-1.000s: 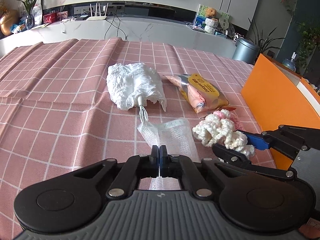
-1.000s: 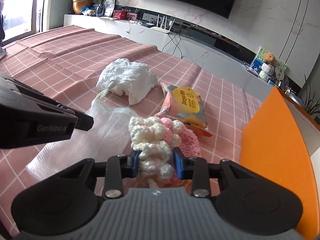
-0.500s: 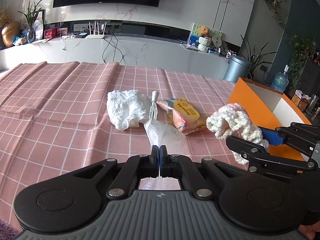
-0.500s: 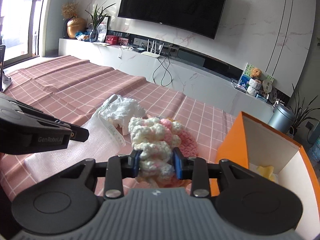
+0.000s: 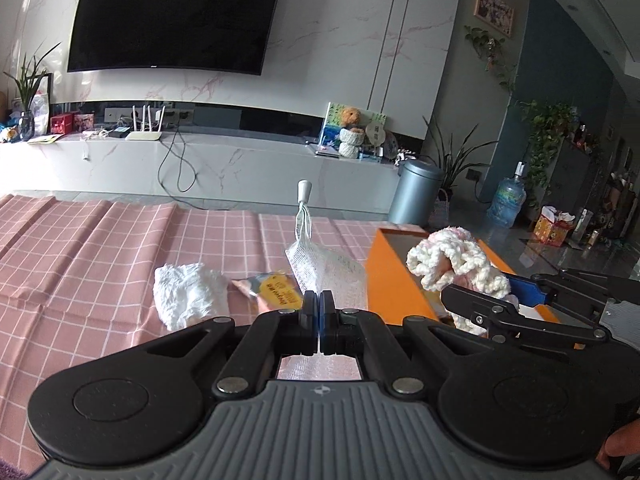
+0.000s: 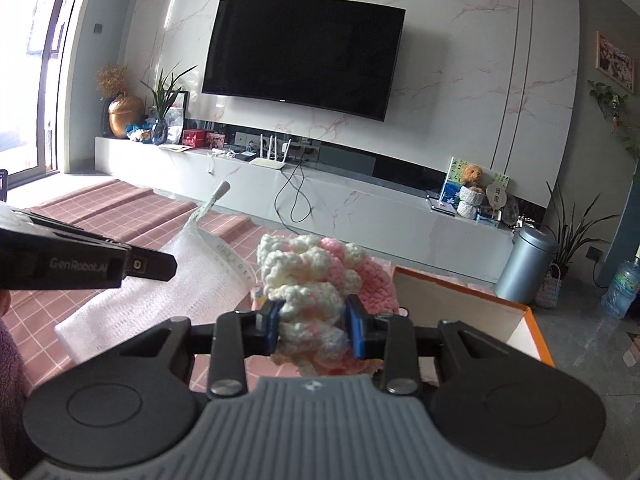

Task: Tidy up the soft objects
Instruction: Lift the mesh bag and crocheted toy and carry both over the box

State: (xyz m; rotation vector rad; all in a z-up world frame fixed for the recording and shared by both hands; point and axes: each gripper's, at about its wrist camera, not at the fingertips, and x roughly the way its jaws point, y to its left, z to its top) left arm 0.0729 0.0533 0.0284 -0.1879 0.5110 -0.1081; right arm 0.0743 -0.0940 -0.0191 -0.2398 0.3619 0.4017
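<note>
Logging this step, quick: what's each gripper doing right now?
Left gripper: shut on the white mesh bag.
Right gripper: shut on the cream-and-pink crocheted piece.

A pink checked cloth (image 5: 100,264) covers the surface, soft and matt. The mesh pouch (image 5: 328,276) is thin white netting. The crocheted piece (image 6: 308,280) is chunky, fuzzy yarn. The orange box (image 5: 394,280) looks like smooth matt card; the snack packet (image 5: 274,292) is glossy.
</note>
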